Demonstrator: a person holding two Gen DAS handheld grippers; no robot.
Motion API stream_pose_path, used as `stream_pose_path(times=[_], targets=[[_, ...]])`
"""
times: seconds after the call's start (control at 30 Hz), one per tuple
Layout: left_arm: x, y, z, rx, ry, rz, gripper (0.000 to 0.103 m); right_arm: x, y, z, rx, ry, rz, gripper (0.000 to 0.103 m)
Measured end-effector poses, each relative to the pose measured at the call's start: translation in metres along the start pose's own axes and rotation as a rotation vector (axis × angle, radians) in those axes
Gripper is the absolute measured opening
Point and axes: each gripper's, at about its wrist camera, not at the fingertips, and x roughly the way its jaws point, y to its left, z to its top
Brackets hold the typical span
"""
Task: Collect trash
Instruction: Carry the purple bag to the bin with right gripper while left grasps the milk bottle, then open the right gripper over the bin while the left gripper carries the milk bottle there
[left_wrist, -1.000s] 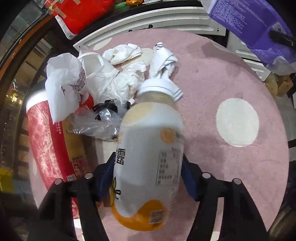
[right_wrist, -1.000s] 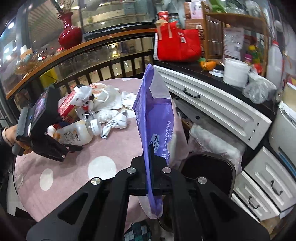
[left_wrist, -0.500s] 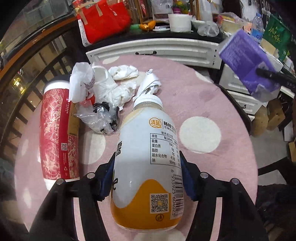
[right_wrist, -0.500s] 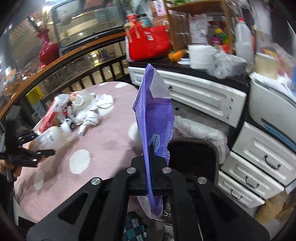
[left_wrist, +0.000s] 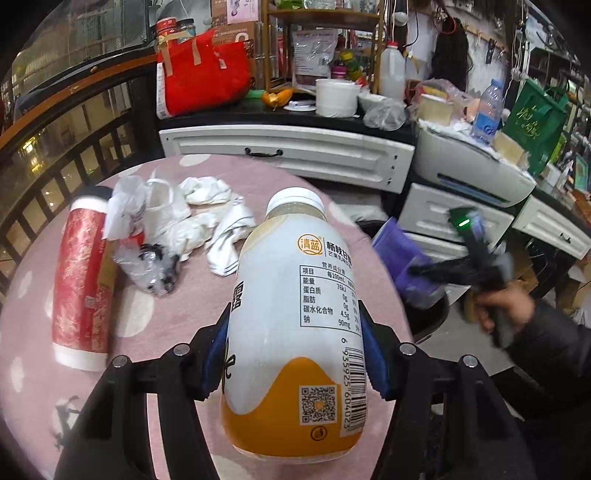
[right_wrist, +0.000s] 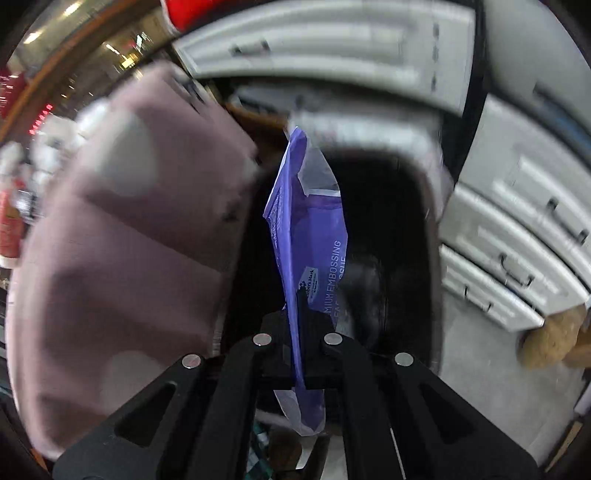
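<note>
My left gripper (left_wrist: 293, 347) is shut on a white and orange drink bottle (left_wrist: 295, 332), held above the pink dotted round table (left_wrist: 177, 321), cap pointing away. My right gripper (right_wrist: 297, 325) is shut on a flat purple tissue wrapper (right_wrist: 310, 236), which hangs over the dark mouth of a black bin (right_wrist: 384, 236) beside the table. In the left wrist view the right gripper (left_wrist: 424, 271), blurred, holds the purple wrapper (left_wrist: 399, 254) over that bin (left_wrist: 428, 317) at the table's right edge. Crumpled white tissues (left_wrist: 192, 218) and a clear plastic bag (left_wrist: 151, 266) lie on the table.
A red cylindrical can (left_wrist: 83, 280) lies on the table's left side. White drawers (left_wrist: 288, 155) and a cluttered black counter with a red bag (left_wrist: 203, 70) stand behind. A dark railing (left_wrist: 55, 155) runs along the left. A person's hand and dark sleeve (left_wrist: 517, 317) are at right.
My right gripper has dropped with the purple wrapper from above the table down to the bin's mouth. My left gripper has lifted and tilted the bottle, bringing the counter into view.
</note>
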Motion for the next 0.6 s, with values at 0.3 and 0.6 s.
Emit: stream_pose_path(times=[0.3,0.6], targets=[[0.009,-0.034,0.007,0.015,-0.014,-0.038,0.060,0.059,-0.013,-0.010,0.068,0.121,-0.073,0.006],[0.025,-0.085,0.023,0.070,-0.024,-0.129,0.060,-0.012,-0.036,-0.021,0.166,-0.036,-0.039,0.078]])
